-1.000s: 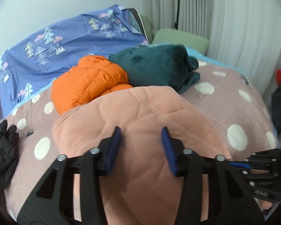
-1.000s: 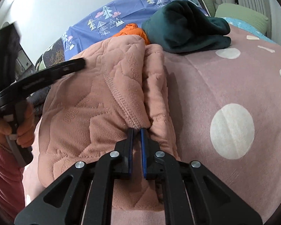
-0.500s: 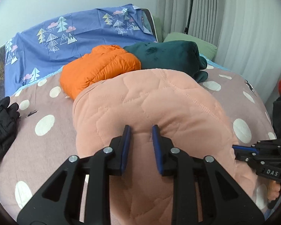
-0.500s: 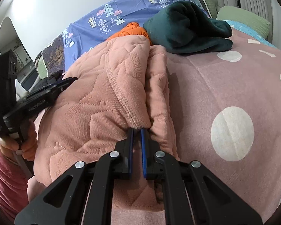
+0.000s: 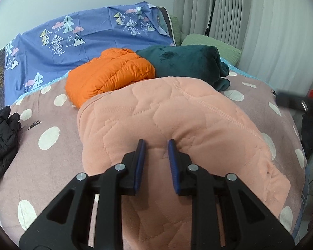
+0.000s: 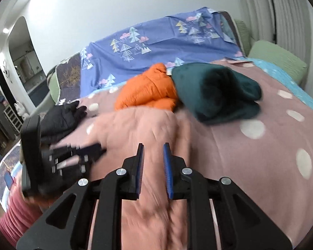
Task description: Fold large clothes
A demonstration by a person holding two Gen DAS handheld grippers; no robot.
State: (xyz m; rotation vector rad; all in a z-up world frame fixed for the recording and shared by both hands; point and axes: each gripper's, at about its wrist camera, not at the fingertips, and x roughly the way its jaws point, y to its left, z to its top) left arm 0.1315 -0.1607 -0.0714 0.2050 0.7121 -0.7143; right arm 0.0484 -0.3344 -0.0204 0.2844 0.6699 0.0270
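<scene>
A pink quilted garment (image 5: 156,108) lies folded in a thick bundle on the spotted bed cover (image 5: 52,158). My left gripper (image 5: 155,143) is down on its near part, the blue pads pinching a raised ridge of the fabric. The right gripper (image 6: 153,145) hovers above the same pink garment (image 6: 139,125); its jaws are opening and nothing is between them. The right wrist view is blurred by motion. In it, the left gripper (image 6: 73,154) shows at the left, held by a hand with a red sleeve.
An orange puffer jacket (image 5: 110,73) and a dark green fleece (image 5: 187,62) lie folded just beyond the pink garment. A black jacket (image 5: 2,133) sits at the bed's left edge. Behind are a blue tree-print sheet (image 5: 73,37), a green pillow (image 5: 210,43) and curtains.
The left jaws narrowed onto a ridge of the pink fabric. The right gripper let go of the garment's edge and rose well above it, its jaws now apart.
</scene>
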